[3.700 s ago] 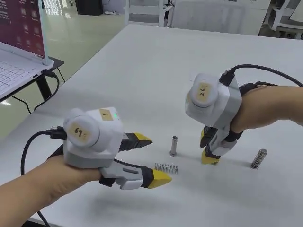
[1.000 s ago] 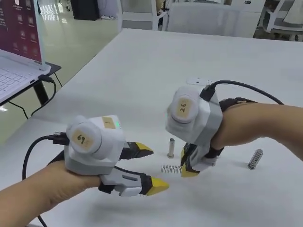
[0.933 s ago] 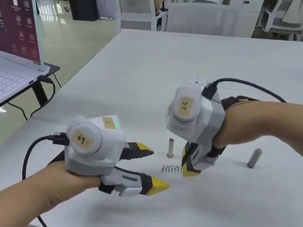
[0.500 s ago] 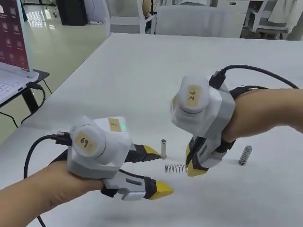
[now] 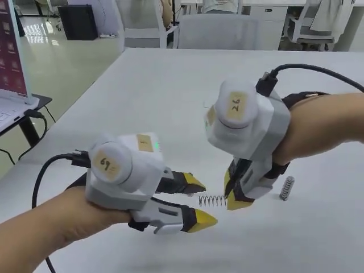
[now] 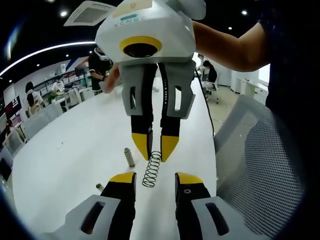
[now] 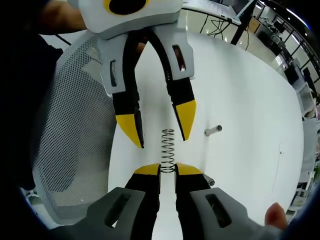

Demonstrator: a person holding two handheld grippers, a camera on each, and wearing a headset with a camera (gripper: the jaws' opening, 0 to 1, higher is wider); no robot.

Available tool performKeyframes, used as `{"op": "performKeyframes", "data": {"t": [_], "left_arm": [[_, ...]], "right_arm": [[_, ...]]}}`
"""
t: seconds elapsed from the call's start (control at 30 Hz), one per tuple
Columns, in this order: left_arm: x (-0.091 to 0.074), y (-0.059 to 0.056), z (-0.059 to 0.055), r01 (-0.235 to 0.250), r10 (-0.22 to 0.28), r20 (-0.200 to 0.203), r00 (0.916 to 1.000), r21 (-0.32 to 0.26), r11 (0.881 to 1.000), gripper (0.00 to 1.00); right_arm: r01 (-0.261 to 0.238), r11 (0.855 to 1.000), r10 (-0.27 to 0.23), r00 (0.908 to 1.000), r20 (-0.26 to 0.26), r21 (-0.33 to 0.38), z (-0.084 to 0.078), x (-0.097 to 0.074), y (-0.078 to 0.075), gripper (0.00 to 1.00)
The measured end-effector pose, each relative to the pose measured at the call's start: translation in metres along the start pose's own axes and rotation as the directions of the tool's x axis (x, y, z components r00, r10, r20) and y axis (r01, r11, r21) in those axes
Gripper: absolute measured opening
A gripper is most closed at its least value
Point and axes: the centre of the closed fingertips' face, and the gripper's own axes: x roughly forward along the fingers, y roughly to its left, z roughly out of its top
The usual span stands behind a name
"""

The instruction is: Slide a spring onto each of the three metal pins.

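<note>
Head view looks down on a white table point(image 5: 170, 85) that takes up most of what we see, with a grey chair point(image 5: 222, 31) at its far end and a laptop point(image 5: 8, 85) beyond its left edge. Over the near part of the table we hold both tools, tips turned toward each other. The left gripper point(image 5: 200, 200), labelled 69, lies low and nearly level, its yellow-tipped jaws spread wide with nothing between them. The right gripper point(image 5: 230, 196), labelled 26, comes down steeply from above. Its jaws are drawn almost together, and the right gripper view shows them pinching one end of the spring point(image 5: 211, 199). The spring stretches out from those tips toward the left gripper, its free end reaching just into the gap of the open jaws without touching either one. Whether the coil rests on the table or is raised a little we cannot tell. A second spring point(image 5: 286, 187) stands upright on the table to the right of the right gripper, near it but apart — whether a pin is inside it we cannot tell. In the right gripper view a bare pin point(image 7: 212, 131) sits on the table to one side of the held spring, apart from it and from both grippers.
</note>
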Motion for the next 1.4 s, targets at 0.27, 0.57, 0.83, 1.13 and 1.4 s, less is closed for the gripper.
{"op": "performKeyframes", "data": {"t": [0.27, 0.57, 0.83, 1.13, 1.4], "left_arm": [[0.004, -0.002, 0.001, -0.002, 0.002, 0.01, 1.0, 0.011, 1.0, 0.14], [0.007, -0.005, -0.001, 0.003, -0.003, 0.019, 0.9998, 0.022, 1.0, 0.06], [0.008, -0.006, -0.003, 0.007, -0.008, 0.022, 0.9997, 0.041, 0.999, 0.03], [0.01, -0.007, -0.007, 0.011, -0.012, 0.012, 0.9999, 0.046, 0.999, 0.03], [0.01, -0.006, -0.011, 0.01, -0.01, 0.001, 1.0, 0.042, 0.999, 0.03]], "right_arm": [[0.002, 1.0, -0.002, 1.0, 0.001, -0.007, -0.001, -0.004, 0.003, 0.08], [-0.009, 1.0, 0.009, 0.9998, -0.019, -0.014, -0.004, -0.002, 0.008, 0.08], [-0.011, 1.0, 0.01, 0.9996, -0.025, -0.014, -0.004, -0.001, 0.009, 0.08], [0.006, 1.0, -0.006, 0.9998, -0.019, -0.019, 0.001, -0.007, 0.009, 0.08], [0.025, 0.999, -0.024, 0.9997, 0.007, -0.039, 0.015, -0.016, 0.01, 0.08]]}}
